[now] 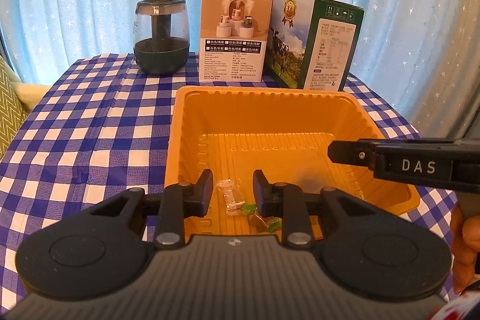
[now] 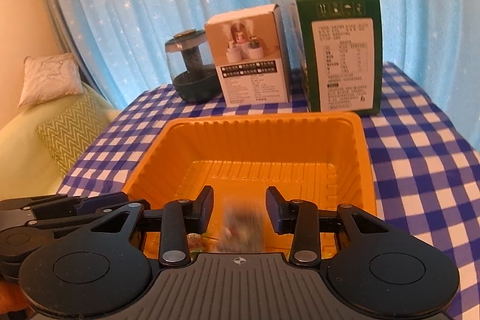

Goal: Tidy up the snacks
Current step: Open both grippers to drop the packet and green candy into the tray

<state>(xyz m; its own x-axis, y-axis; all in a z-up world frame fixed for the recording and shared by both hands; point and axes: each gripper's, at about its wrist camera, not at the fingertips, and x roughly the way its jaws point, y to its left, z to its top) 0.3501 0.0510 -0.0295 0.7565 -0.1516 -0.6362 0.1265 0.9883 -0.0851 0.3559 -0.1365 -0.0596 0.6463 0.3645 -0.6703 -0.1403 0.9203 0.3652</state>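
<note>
Now: both grippers over tray (image 1: 387,122), jaws apart, empty.
Your right gripper (image 2: 240,207) dropped blurred snack (image 2: 243,224); it may bounce out.

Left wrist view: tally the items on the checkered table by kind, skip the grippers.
Boxes: 2, white box and green box
Glass jars: 1, dark-lidded jar
Orange trays: 1
Wrapped snacks in the tray: at least 2, clear wrapper, green-tinted one
Total: 6

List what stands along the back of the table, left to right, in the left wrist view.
Dark green humidifier with clear dome → white humidifier box → green milk carton with cow picture.
</note>
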